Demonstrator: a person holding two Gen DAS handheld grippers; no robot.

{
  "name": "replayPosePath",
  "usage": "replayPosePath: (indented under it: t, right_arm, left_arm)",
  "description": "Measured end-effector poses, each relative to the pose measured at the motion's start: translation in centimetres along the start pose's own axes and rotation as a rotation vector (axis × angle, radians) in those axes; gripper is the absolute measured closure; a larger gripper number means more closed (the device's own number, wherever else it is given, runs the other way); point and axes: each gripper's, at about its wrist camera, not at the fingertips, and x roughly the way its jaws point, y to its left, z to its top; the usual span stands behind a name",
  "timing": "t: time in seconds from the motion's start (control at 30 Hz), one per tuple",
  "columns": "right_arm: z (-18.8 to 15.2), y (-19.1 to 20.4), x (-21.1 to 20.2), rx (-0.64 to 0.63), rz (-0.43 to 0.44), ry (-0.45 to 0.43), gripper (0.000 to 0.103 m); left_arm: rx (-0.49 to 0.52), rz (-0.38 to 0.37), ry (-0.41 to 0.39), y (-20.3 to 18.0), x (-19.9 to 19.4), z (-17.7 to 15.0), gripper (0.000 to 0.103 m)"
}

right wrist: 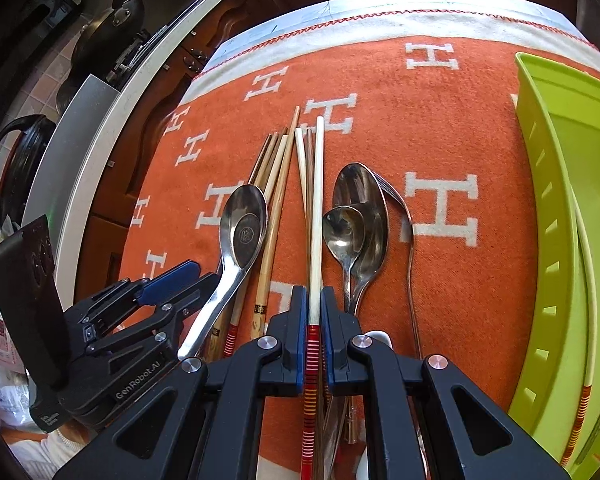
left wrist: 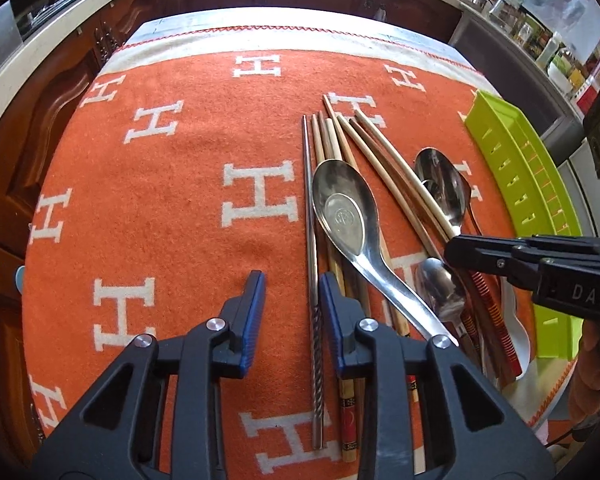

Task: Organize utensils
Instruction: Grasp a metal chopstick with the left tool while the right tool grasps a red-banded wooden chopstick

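From the left wrist view, the left tongs (left wrist: 292, 292) stand open over the orange blanket (left wrist: 172, 208) on the bench, a metal chopstick (left wrist: 310, 216) lying between their blue pads (left wrist: 256, 300). Just right of it a big steel spoon (left wrist: 346, 212) rests across wooden chopsticks (left wrist: 384, 160), and a green tray (left wrist: 540, 184) sits at the far right. From the right wrist view, the right tongs (right wrist: 313, 308) are closed on a white chopstick (right wrist: 318, 208) with a red striped end, seemingly still resting among the pile. Two nested spoons (right wrist: 360, 216) and a fork (right wrist: 404, 220) lie just to its right; another white chopstick (right wrist: 586, 272) lies inside the tray.
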Motion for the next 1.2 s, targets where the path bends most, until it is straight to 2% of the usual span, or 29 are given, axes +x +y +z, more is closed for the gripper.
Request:
replayPosePath:
  t: [0.1,0.2,0.27,0.3,0.43,0.6,0.77,1.03,1.2]
  right_arm:
    - [-0.1,-0.1,-0.3,-0.002,-0.001,-0.011,0.096]
    - [-0.1,0.1,-0.4,-0.006,0.004,-0.017,0.096]
    - [-0.2,0.3,-0.6,-0.013,0.006,-0.026,0.096]
    - [-0.3,0.3,-0.7,-0.019,0.006,-0.032,0.096]
    - [-0.5,0.5,-1.2,-0.027,0.012,-0.046,0.096]
    - [-0.7,0.0,-0.9,-0.018,-0.028,-0.022,0.096]
    - [-0.8,-0.4,-0.5,0.008,-0.014,-0.008,0.096]
    - [-1.1,-0.2,-2.0,-0.005,0.001,-0.055,0.096]
    - [-1.2,-0.7,-1.3,0.005,-0.012,-0.028,0.096]
  left_arm:
    - [0.025,0.029,-0.003,-0.5,0.1,0.0,0.078]
    - [0.066,0.089,-0.018,-1.6,0.2,-0.2,0.078]
    - [0.063,0.089,-0.029,-1.7,0.2,-0.2,0.087]
    - [0.057,0.09,-0.035,-1.7,0.2,-0.2,0.099]
    - [0.014,0.081,-0.041,-1.2,0.1,-0.2,0.1]
    - [-0.019,0.065,-0.028,-0.6,-0.2,-0.6,0.1]
    - [-0.05,0.057,-0.016,0.0,-0.6,-1.1,0.1]
    - [-0.08,0.034,-0.021,0.3,-1.9,-1.5,0.1]
    - [-0.093,0.019,-0.007,0.2,-2.2,-2.0,0.1]
